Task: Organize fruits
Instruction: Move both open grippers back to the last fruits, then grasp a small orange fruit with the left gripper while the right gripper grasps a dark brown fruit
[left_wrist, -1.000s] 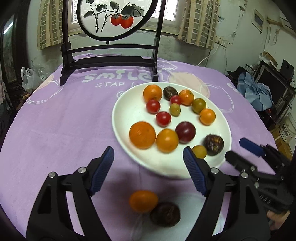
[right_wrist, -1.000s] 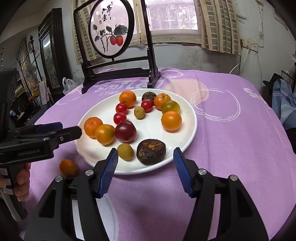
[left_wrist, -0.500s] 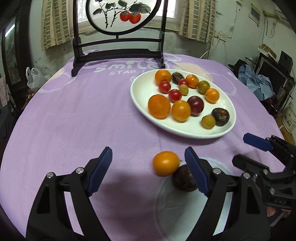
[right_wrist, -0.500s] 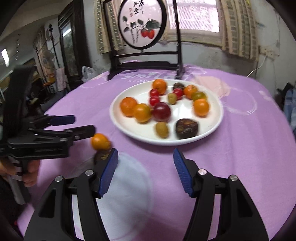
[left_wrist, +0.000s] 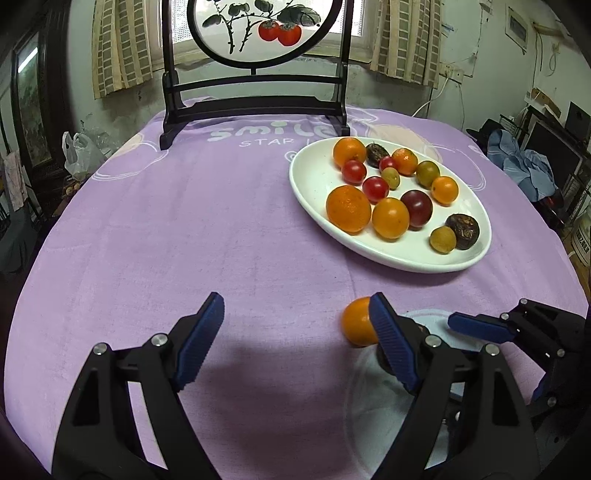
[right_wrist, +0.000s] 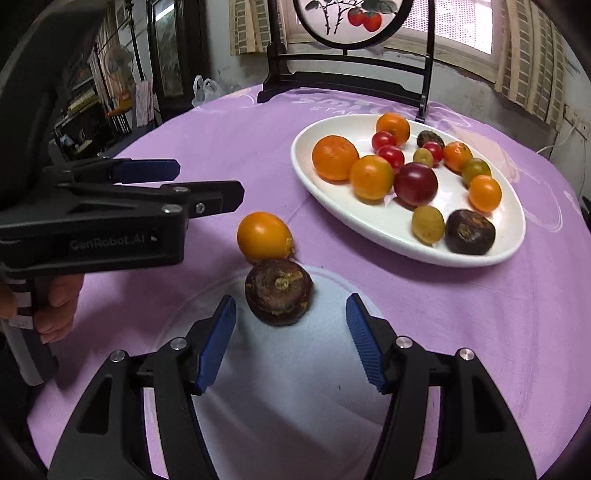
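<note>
Purple cloth underfoot. Swung away from white plate, now down over stray pair. Right gripper jaws apart, dark fruit just ahead between them; orange fruit touching beyond. Left gripper spread, empty. Likely next: pick.

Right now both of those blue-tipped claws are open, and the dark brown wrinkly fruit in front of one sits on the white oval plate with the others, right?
Not quite. That dark brown wrinkly fruit lies off the white oval plate, on the purple cloth beside a loose orange fruit; the right wrist view shows it. Both claws are open.
</note>
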